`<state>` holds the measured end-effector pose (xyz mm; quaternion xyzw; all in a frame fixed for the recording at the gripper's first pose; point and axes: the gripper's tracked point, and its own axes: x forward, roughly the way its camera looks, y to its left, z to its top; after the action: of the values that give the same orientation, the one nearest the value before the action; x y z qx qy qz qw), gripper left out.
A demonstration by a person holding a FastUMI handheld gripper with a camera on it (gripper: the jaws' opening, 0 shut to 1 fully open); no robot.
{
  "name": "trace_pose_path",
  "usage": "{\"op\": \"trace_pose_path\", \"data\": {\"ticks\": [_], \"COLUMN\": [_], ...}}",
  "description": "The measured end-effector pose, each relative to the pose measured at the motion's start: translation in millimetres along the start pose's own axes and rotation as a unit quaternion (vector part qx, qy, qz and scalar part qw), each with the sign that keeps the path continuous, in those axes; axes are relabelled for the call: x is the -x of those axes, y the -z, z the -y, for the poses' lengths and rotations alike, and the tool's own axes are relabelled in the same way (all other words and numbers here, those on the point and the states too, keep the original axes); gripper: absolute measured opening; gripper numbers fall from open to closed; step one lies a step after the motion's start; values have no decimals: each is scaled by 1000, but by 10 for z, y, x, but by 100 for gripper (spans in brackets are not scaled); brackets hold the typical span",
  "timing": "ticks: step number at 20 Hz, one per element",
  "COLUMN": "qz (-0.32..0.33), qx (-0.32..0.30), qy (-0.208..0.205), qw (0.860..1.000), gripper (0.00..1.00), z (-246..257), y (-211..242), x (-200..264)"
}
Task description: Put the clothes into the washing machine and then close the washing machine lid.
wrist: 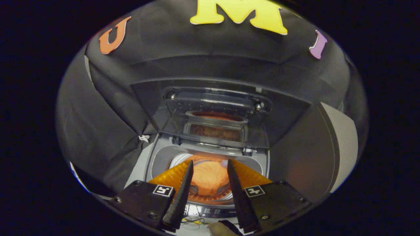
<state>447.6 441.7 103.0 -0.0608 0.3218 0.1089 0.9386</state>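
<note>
Fingers of my gripper (210, 165) stand apart with nothing between them, poised above the washing machine (154, 157). Beyond their tips an orange garment (208, 177) lies bunched in the drum. It looks soft and light, so it should need no further hold. Behind the opening the lid (216, 114) stands upright; I judge it stiff and smooth, best taken at its top edge.

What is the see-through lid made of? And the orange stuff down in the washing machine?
The lid looks like smooth tinted plastic or glass: it is glossy and mirrors the orange. The orange clothes look like soft matte fabric, bunched in folds. The gripper has its fingers open above them.
</note>
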Motion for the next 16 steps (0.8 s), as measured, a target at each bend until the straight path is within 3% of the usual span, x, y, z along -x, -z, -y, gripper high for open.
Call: {"op": "trace_pose_path", "data": {"ticks": [12,16], "qz": [178,214], "qx": [12,3], "qy": [25,13], "qw": [984,977], "gripper": [66,66], "z": [241,267], "y": [-1046,-1367], "x": [549,644]}}
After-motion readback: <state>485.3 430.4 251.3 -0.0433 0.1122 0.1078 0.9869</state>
